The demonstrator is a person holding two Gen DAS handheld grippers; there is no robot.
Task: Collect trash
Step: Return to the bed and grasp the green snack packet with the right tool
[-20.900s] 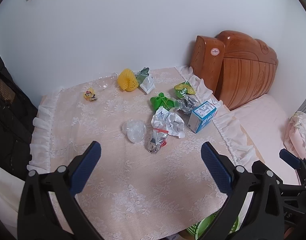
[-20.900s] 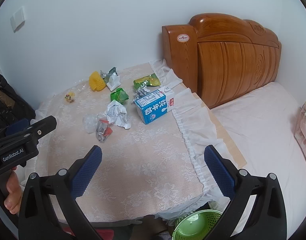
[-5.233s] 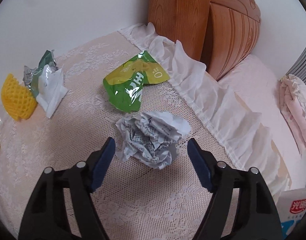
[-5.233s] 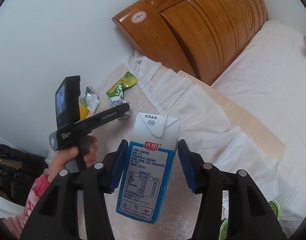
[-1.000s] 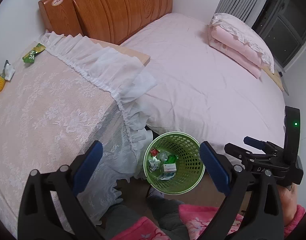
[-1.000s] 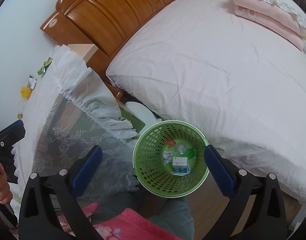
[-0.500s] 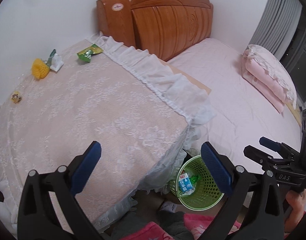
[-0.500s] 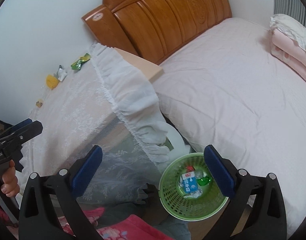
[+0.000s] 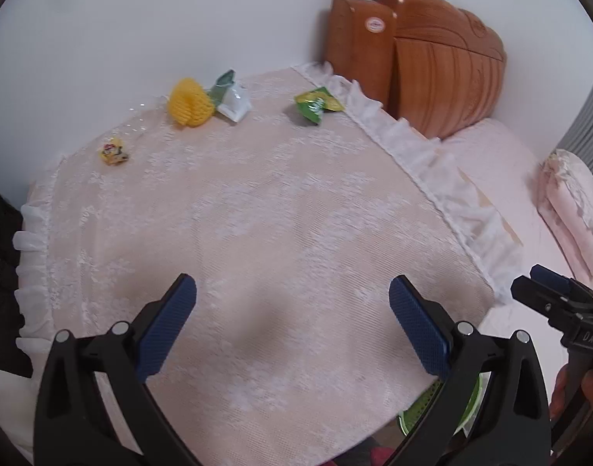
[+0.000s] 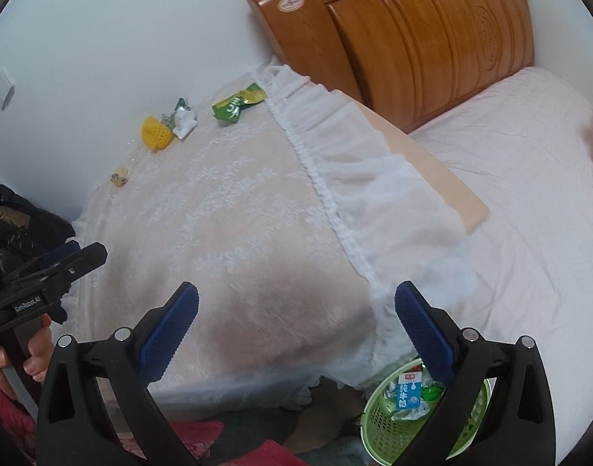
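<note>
Trash lies along the far edge of the lace-covered table (image 9: 257, 213): a yellow foam net (image 9: 189, 103), a white and green wrapper (image 9: 232, 97), a green snack packet (image 9: 316, 104) and a small yellow wrapper (image 9: 114, 151). The same pieces show in the right wrist view: foam net (image 10: 155, 134), white wrapper (image 10: 184, 120), green packet (image 10: 238, 105), small wrapper (image 10: 120, 175). A green basket (image 10: 385, 427) on the floor holds a blue milk carton (image 10: 407, 392) and other scraps. My left gripper (image 9: 292, 326) is open above the table's near part. My right gripper (image 10: 296, 330) is open over the table's front corner.
A wooden headboard (image 10: 413, 27) and a bed with a pink sheet (image 10: 529, 194) stand to the right. Folded pink bedding (image 9: 572, 202) lies on the bed. A dark coat (image 10: 9, 209) hangs at the left. White ruffles (image 10: 354, 178) drape over the table's right side.
Both grippers have swung up and away from the basket toward the table. The remaining trash at the far edge now sits nearer and more central in both views.
</note>
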